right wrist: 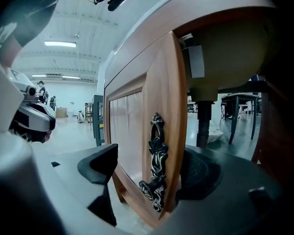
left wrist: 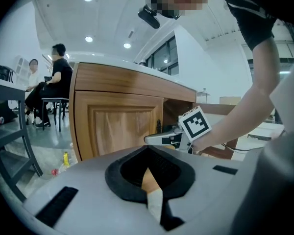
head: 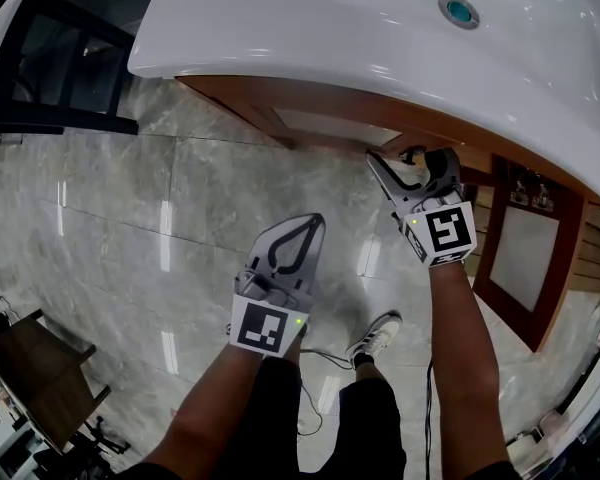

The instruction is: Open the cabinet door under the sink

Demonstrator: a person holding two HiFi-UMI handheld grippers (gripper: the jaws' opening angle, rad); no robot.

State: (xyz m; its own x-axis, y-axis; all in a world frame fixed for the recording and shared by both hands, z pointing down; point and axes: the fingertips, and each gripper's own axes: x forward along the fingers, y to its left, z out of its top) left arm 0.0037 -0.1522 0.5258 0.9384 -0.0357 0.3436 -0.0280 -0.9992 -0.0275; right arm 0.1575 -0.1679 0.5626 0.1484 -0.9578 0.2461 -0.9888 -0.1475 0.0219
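Woodwork fills the right gripper view: the cabinet door (right wrist: 137, 131) stands ajar, its free edge running down the middle of the frame with an ornate dark metal handle (right wrist: 157, 165) on it. The right hand-held gripper (right wrist: 154, 151) has its jaws apart and straddling that edge. The pad at frame right sits behind the door, and the pad at frame left lies close to the front face. Right of the door, the opening shows the pale underside of the basin (right wrist: 225, 62) and a dark drain pipe (right wrist: 203, 121) dropping from it.

From the head view, the white sink (head: 380, 28) curves across the top of the frame, with the brown cabinet (head: 310, 118) just below it. The right hand-held gripper (head: 412, 163) reaches up to the cabinet front at centre right. The left hand-held gripper (head: 305, 223) hangs lower and left of it, over the grey tiled floor (head: 130, 228), well apart from the cabinet. Its jaws are together and nothing is between them.

The left gripper view confirms this: its jaws (left wrist: 148, 151) meet, pointing toward the cabinet's panelled wooden face (left wrist: 117, 116).
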